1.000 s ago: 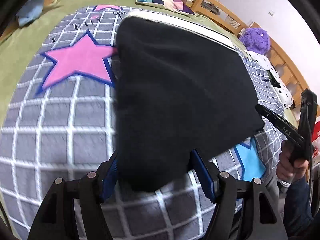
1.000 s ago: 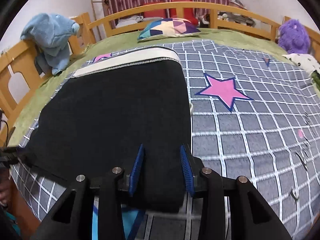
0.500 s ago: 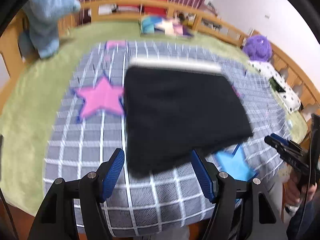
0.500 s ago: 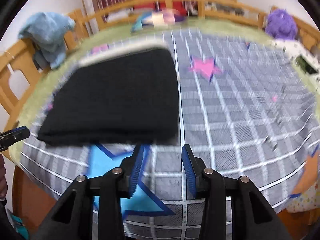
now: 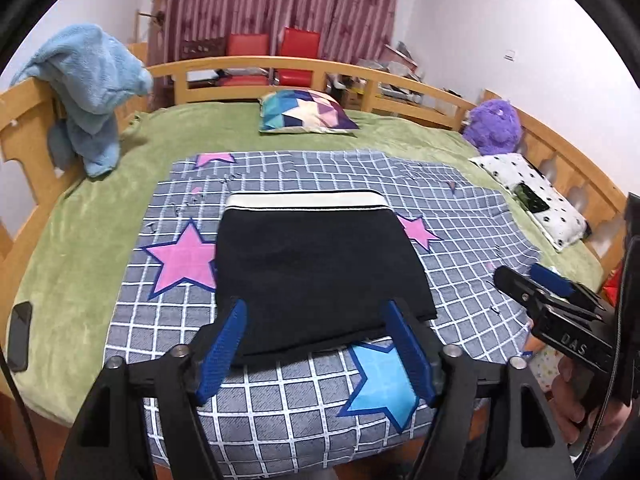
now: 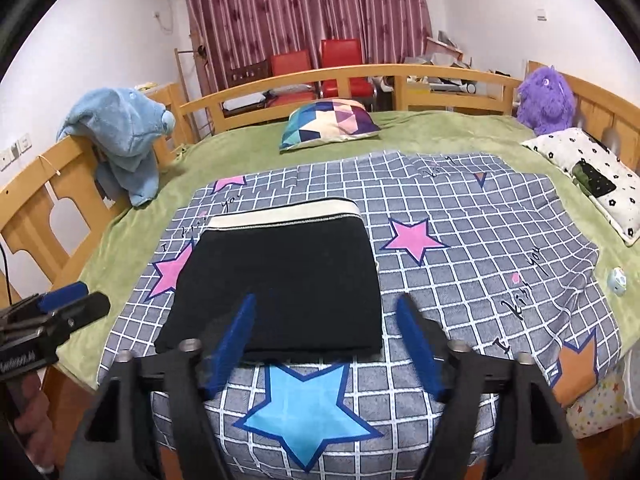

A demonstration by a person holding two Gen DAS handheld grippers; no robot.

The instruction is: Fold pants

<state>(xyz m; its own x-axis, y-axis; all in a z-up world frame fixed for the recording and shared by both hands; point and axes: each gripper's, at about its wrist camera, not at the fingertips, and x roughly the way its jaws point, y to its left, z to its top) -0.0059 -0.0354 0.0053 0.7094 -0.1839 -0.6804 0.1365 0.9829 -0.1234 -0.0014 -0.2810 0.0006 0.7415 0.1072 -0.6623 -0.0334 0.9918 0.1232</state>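
Note:
The black pants [image 5: 316, 268] lie folded in a flat rectangle on the grey checked star blanket [image 5: 460, 216], white waistband at the far edge. They also show in the right wrist view [image 6: 280, 288]. My left gripper [image 5: 316, 340] is open and empty, held back above the near edge of the pants. My right gripper [image 6: 324, 340] is open and empty, also back from the pants' near edge. Each gripper shows at the side of the other's view, the right gripper [image 5: 532, 284] and the left gripper [image 6: 76, 300].
A green bed cover [image 5: 80, 232] lies under the blanket inside a wooden bed rail [image 5: 304, 70]. A patterned pillow [image 5: 304, 112], a blue plush [image 5: 88, 92], a purple plush [image 5: 496, 124], a spotted pillow [image 5: 532, 200] and a black phone [image 5: 18, 336] lie around.
Both grippers have pulled back and up from the pants, which now lie flat and free. The right gripper's fingers have opened wider.

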